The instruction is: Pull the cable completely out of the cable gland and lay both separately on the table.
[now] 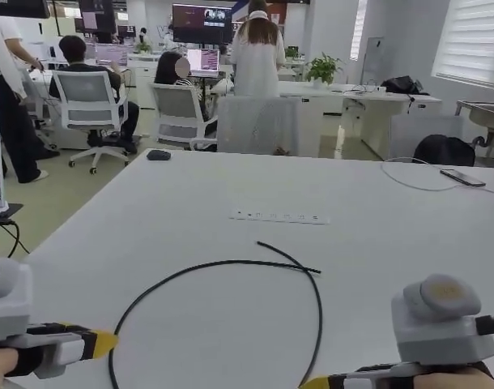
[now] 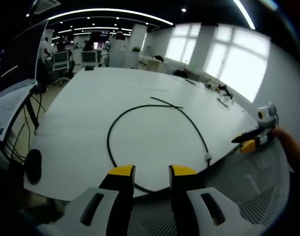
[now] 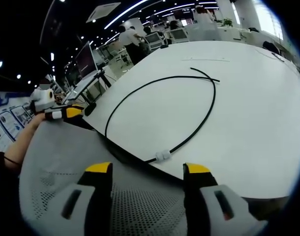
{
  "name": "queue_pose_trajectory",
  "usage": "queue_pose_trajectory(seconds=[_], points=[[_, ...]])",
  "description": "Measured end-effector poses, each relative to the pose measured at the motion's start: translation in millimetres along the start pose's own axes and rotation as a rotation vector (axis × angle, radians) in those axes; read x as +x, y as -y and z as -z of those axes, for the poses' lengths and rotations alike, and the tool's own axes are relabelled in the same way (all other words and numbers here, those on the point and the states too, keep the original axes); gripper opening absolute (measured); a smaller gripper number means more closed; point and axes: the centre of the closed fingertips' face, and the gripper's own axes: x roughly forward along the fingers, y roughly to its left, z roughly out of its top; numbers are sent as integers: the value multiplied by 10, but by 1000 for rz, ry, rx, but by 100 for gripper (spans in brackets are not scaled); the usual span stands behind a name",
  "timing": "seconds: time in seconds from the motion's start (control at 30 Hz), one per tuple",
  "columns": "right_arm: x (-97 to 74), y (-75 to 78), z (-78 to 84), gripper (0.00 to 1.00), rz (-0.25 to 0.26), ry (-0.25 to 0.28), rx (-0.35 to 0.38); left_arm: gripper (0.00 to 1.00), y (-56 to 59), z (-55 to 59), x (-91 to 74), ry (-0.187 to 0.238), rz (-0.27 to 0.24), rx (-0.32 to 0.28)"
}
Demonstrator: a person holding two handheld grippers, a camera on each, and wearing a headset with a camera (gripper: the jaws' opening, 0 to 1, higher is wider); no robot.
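Clerk: Item one, the task's things and their location?

Keeper: Thin black cable [image 1: 215, 263], one, laid in a wide loop on the white table [image 1: 393, 267]. Small whitish cable gland [image 3: 162, 156], one, sitting on the cable close to the table's near edge.

Clerk: Position against the right gripper [image 3: 147, 168]?

Keeper: In the right gripper view, the gland is at 12 o'clock, ahead of the tips and apart from them. The cable [image 3: 145, 86] arcs away beyond it toward 11 and 1 o'clock. Jaws stand wide, nothing between them.

Clerk: Left gripper [image 2: 152, 172]?

Keeper: Narrow gap between its yellow tips, nothing held. In the left gripper view, the gland [image 2: 208, 158] is at 2 o'clock, well apart. The loop [image 2: 109, 140] begins at 11 o'clock. The right gripper [image 2: 251, 140] shows at 3 o'clock.

Clerk: Anything obscured?

Keeper: In the head view the cable's near run leaves the bottom edge. The left gripper [image 1: 69, 344] at 8 o'clock and the right gripper [image 1: 376, 377] at 5 o'clock are both cut off, so their jaw gaps are unreadable there. The gland's detail is too small to tell. A flat white strip [image 1: 279, 216] lies past the loop at 12 o'clock, markings illegible.
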Motion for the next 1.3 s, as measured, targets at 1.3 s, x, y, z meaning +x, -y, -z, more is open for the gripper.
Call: queue_pose_trajectory(seconds=[1.3], points=[[-8, 88, -15, 51, 25, 5, 59, 25, 127, 98, 87, -93, 93, 42]])
